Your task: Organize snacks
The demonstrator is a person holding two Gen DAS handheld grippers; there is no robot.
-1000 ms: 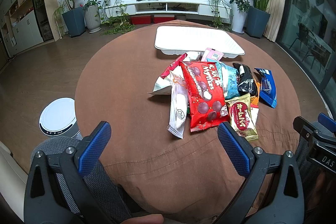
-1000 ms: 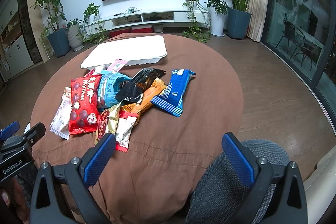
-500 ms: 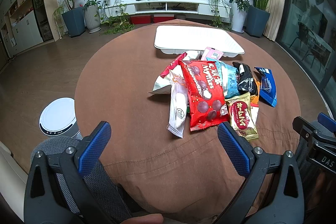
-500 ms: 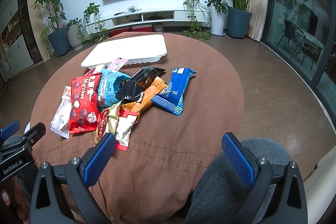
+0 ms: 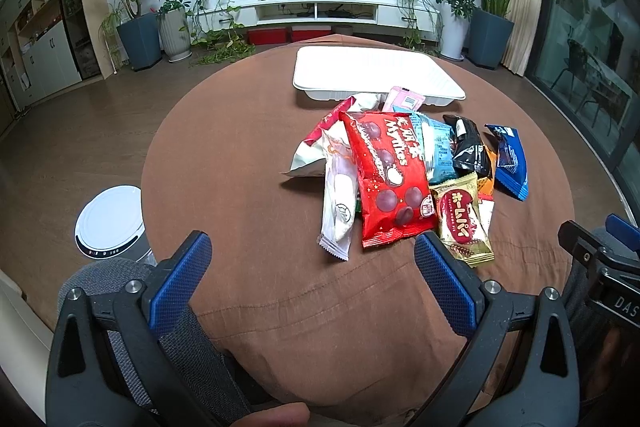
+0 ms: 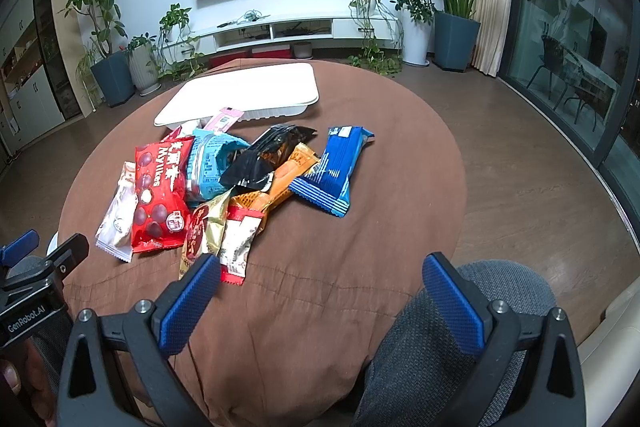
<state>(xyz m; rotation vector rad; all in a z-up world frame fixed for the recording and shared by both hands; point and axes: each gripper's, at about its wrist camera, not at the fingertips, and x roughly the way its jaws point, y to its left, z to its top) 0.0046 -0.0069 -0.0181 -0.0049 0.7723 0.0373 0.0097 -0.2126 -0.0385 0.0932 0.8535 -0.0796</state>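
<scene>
I have both grippers held low at the near edge of the round table (image 5: 224, 155), which is covered in a brown cloth. The left gripper (image 5: 310, 255) has its jaws spread wide with nothing between them, and the right gripper (image 6: 322, 281) is the same, jaws wide apart and empty. The snacks sit in one overlapping heap on the table ahead of me, right of centre in the left view. On top at the near left is a red Mylikes bag (image 5: 386, 179), with a pale white wrapper (image 5: 339, 195) lying along its left edge and partly under it. Just right of the red bag is a gold packet with a red label (image 5: 464, 223), its near end close to my left gripper's right finger. Behind those I can see a light blue packet (image 6: 210, 165), a crumpled black packet (image 6: 268, 157) lying over an orange one (image 6: 290, 175), and a dark blue wrapper (image 6: 334, 171) at the far right of the heap, touching the orange one. A small pink packet (image 6: 224, 119) leans against the near wall of the white tray (image 5: 376, 71), which stands at the far side of the table just behind the heap and looks bare inside. A grey upholstered chair (image 6: 472, 311) shows under my right gripper, and a white round bin (image 5: 108, 223) stands on the floor to the left.
</scene>
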